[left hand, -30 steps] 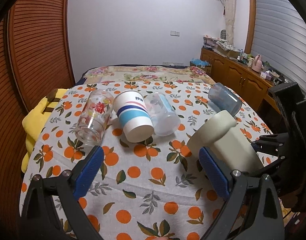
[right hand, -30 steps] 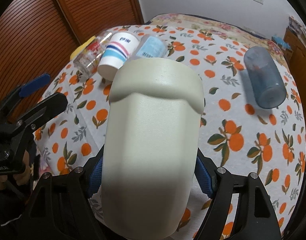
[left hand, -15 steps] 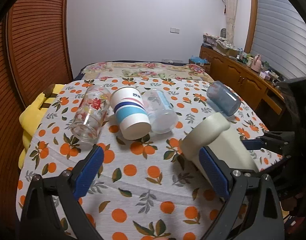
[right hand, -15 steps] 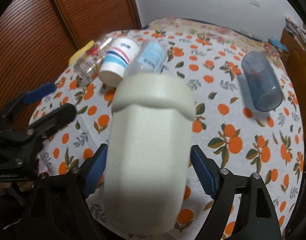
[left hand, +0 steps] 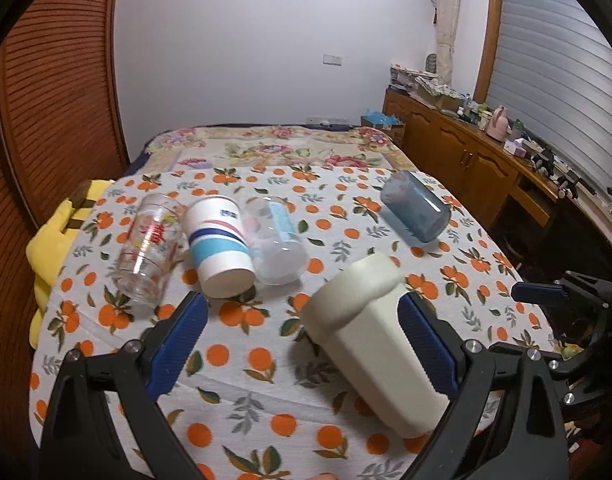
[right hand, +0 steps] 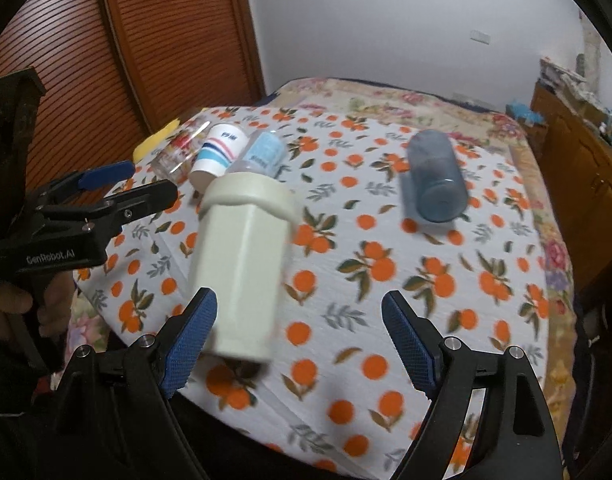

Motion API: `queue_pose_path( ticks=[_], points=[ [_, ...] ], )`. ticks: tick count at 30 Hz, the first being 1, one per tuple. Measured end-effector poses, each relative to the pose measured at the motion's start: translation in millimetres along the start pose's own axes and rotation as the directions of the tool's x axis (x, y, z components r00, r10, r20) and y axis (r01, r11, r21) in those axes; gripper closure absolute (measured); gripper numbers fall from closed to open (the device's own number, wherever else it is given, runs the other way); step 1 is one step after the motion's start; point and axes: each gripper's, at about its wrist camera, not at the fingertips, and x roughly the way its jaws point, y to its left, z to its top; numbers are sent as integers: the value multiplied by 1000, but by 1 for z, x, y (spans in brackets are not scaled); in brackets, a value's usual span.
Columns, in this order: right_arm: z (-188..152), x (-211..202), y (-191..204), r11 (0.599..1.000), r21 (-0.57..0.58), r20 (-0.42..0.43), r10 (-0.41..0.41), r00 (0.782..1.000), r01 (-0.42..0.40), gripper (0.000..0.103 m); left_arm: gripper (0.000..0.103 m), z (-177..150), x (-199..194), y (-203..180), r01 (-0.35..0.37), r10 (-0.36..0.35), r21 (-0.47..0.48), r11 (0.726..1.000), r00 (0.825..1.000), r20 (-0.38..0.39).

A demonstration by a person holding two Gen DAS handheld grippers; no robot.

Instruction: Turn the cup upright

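Right gripper (right hand: 298, 340): holding jaws wide apart, gripping nothing; left blue pad (right hand: 190, 340) sitting just beside the base of the cream cup, contact not clear.
Left gripper (left hand: 302, 344): keeping jaws apart, empty, hovering over the near edge of the table.
Cream cup (left hand: 369, 344): standing near the near edge of the table, wide collared end up, leaning a little; blurred in the right wrist view (right hand: 242, 264).
Table (left hand: 266, 392): carrying a white cloth with orange prints.
Striped paper cup (left hand: 220, 250): lying on its side toward the left edge, between a printed glass (left hand: 150, 250) and a clear plastic cup (left hand: 276, 250), all three side by side.
Blue tumbler (left hand: 415, 206): lying on its side near the far right corner, well apart from the others.
Yellow cloth (left hand: 54, 236): hanging at the left edge.
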Motion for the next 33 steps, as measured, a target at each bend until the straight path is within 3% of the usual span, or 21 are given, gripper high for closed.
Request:
queue_pose_path(
  ticks=[10,18,26,33],
  points=[
    [-23,-14,-40,997,74,54,-33,998,29,16,6,4,26,-28,19,-22,-21,1000,989,-147],
    [-35,-20,-62,992,122,86,-34,996,23,16,6,8,50,-44,-34,23,-45,998,971,-239],
    [-42,-22,-72,988,153,106,-24,994,8,16,6,7,74,-38,-29,-20,-136,990,937,-348],
    [-43,-21,-74,987,160,105,-22,994,5,16,5,1,94,-28,21,-132,-256,966,896,-424]
  ],
)
